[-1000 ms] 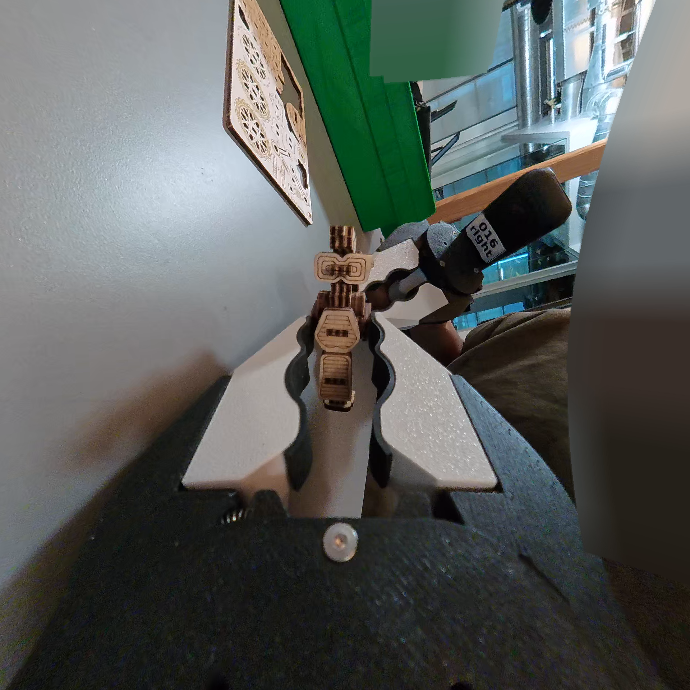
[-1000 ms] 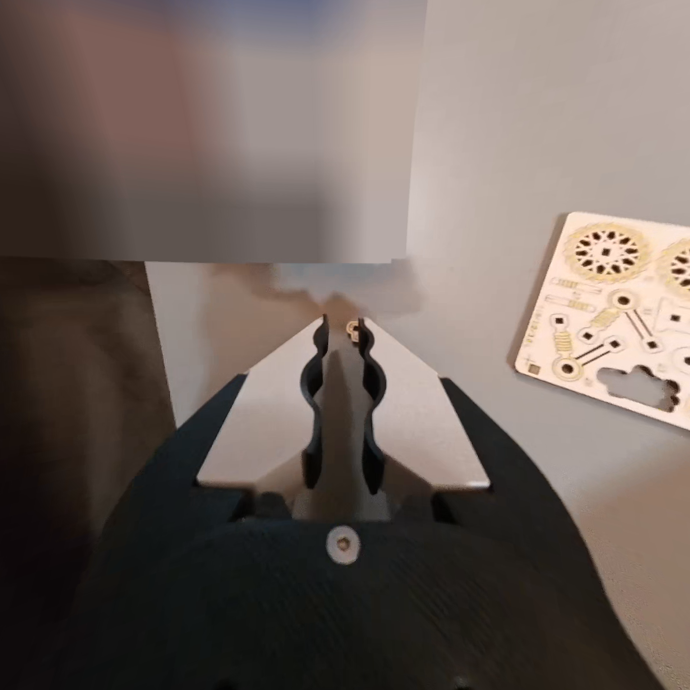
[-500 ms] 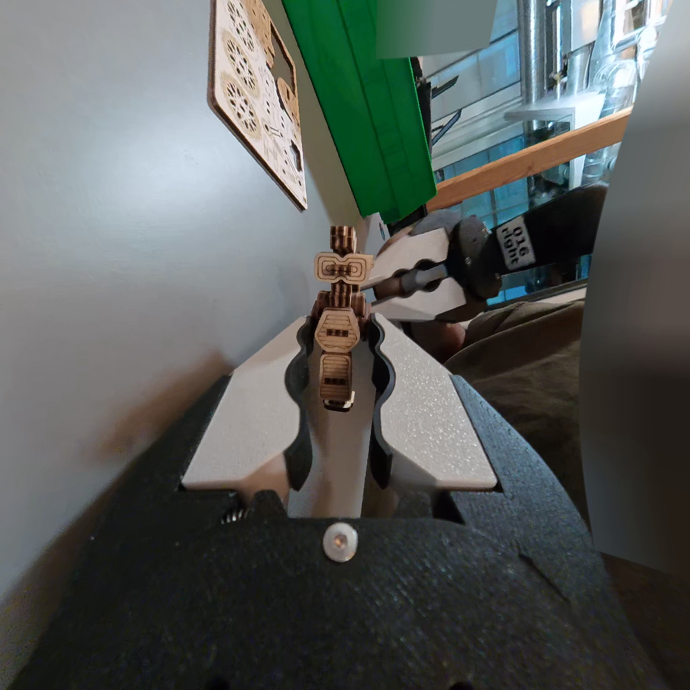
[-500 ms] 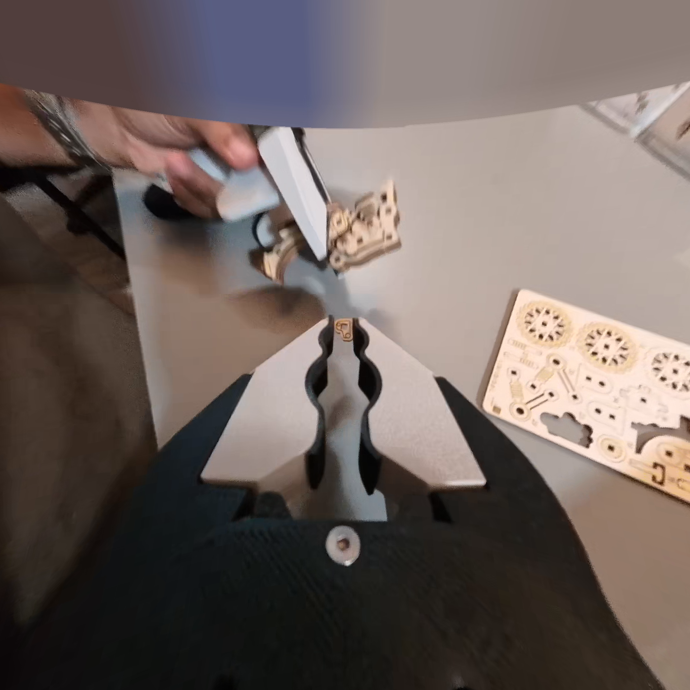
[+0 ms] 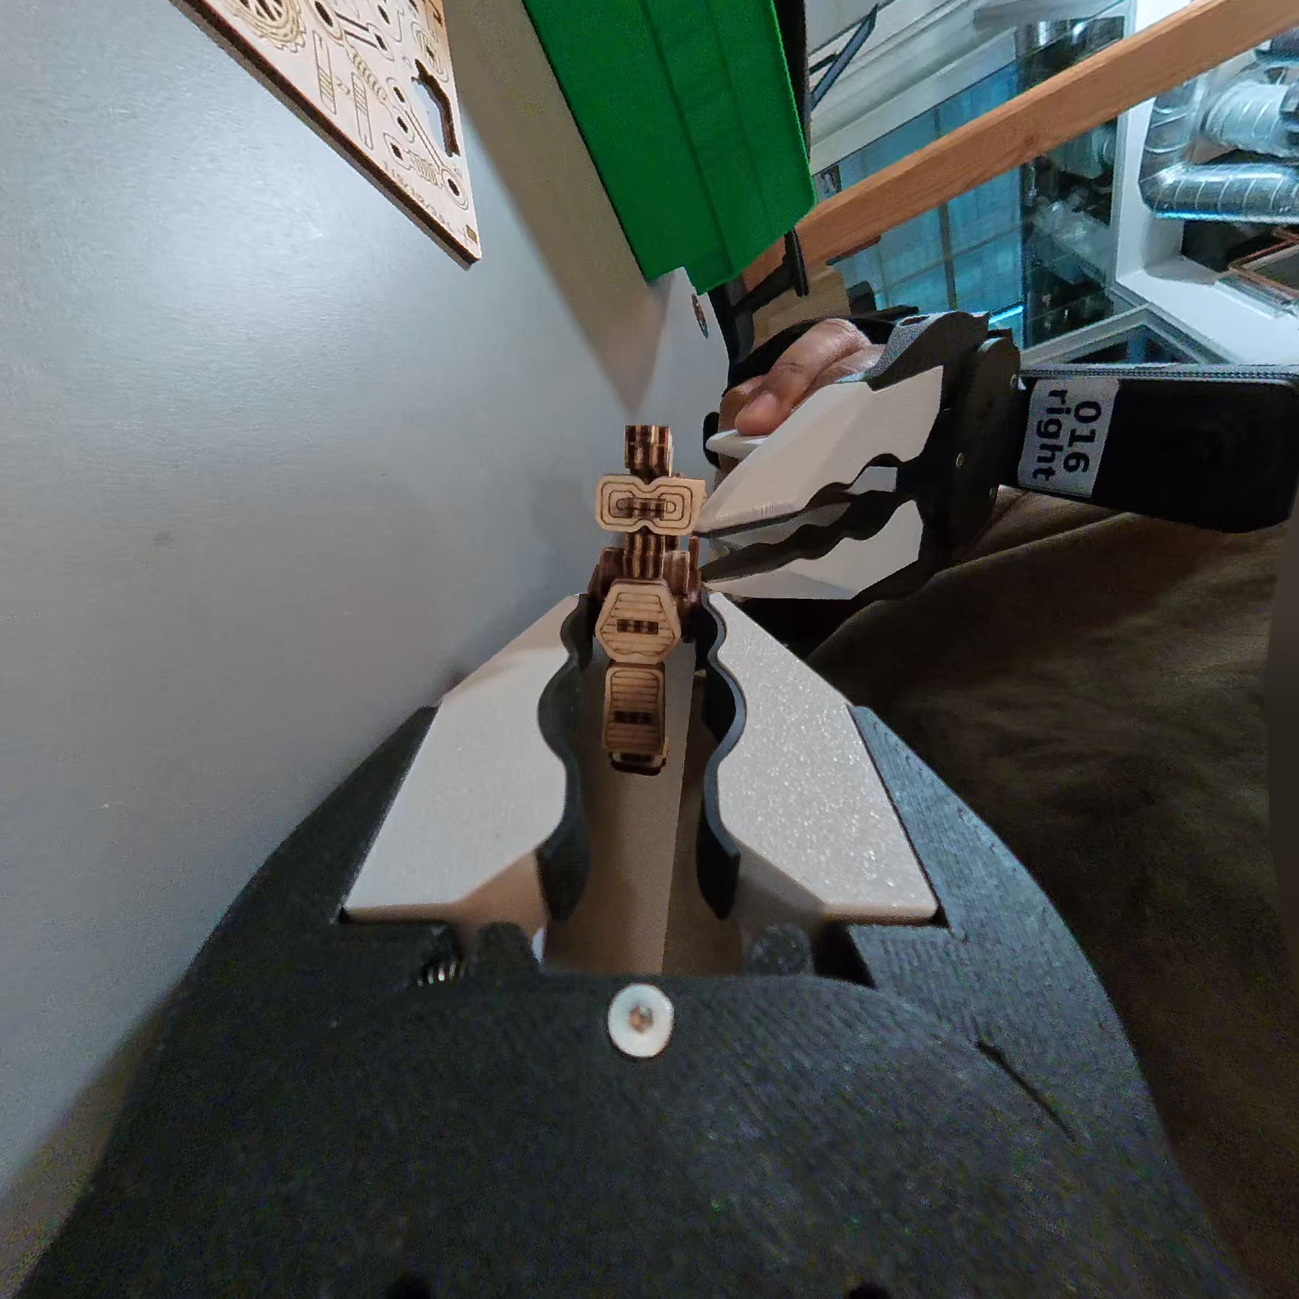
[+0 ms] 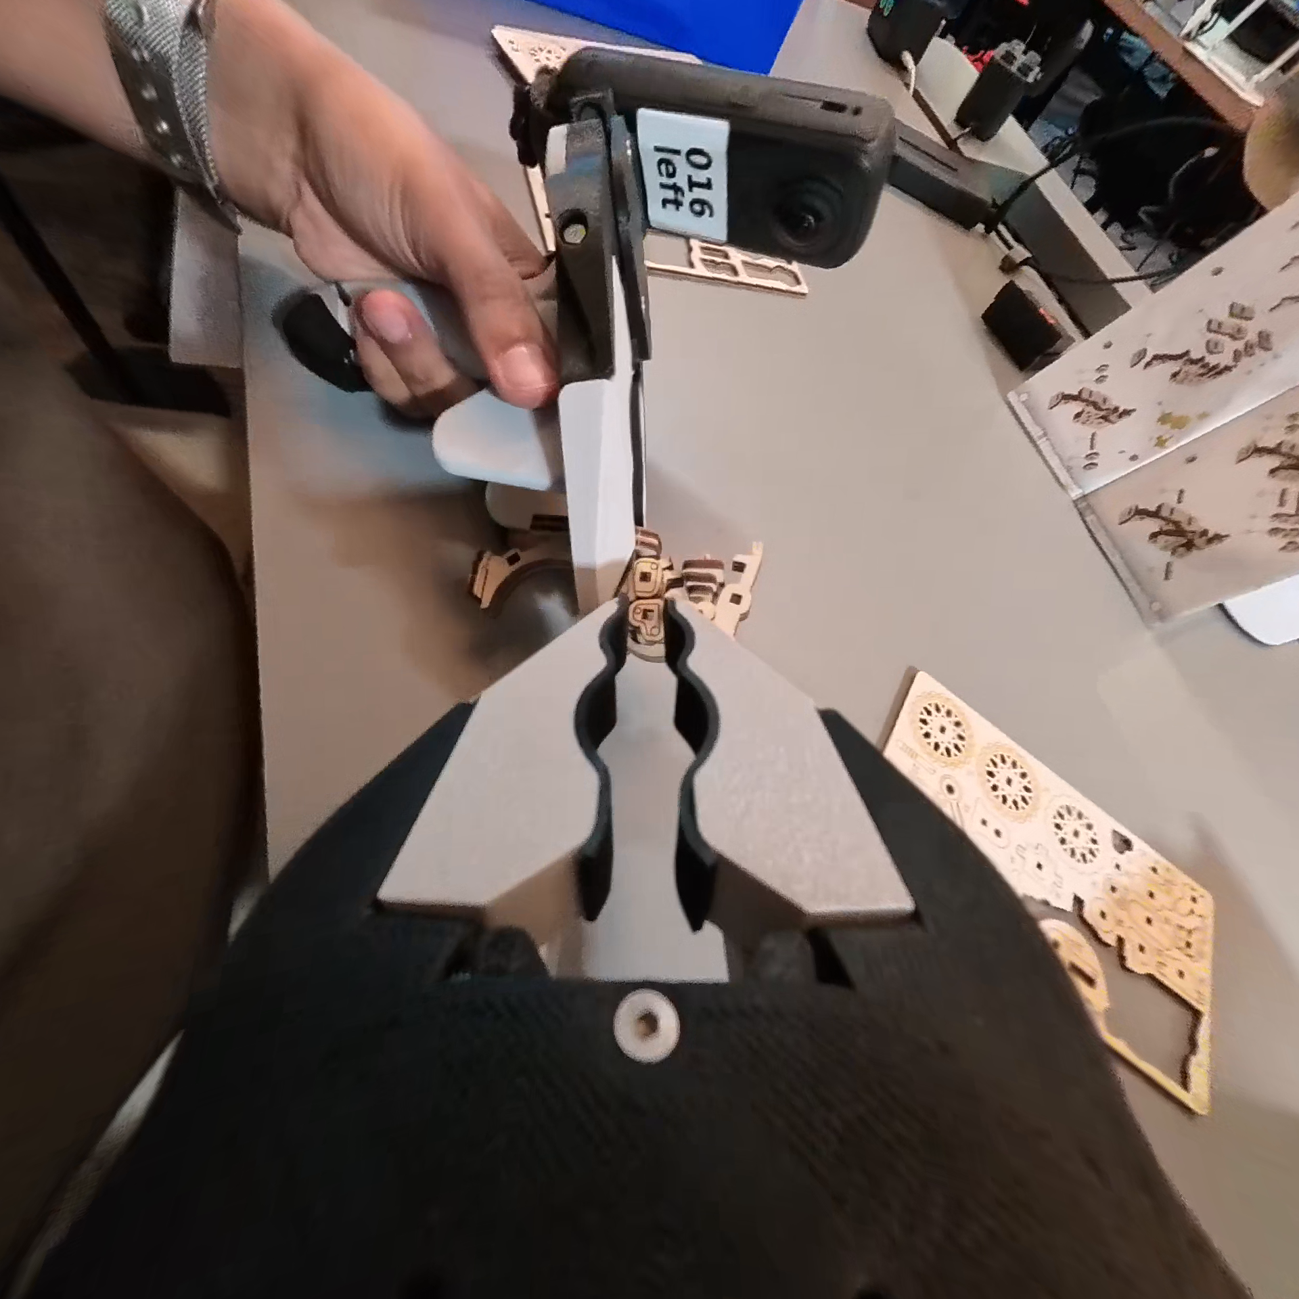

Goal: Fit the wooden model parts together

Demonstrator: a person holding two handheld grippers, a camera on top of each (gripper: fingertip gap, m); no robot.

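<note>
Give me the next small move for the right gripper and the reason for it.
Probably ease the right gripper a little forward and press its small wooden piece into the wooden model. The left gripper is shut on that model, holding it above the grey table, and the piece already sits right against the model's side, so only the final push seems left.

A grey bench carries everything. Flat on it lie laser-cut wooden part sheets, one near the right edge. An open instruction booklet lies farther back.
</note>
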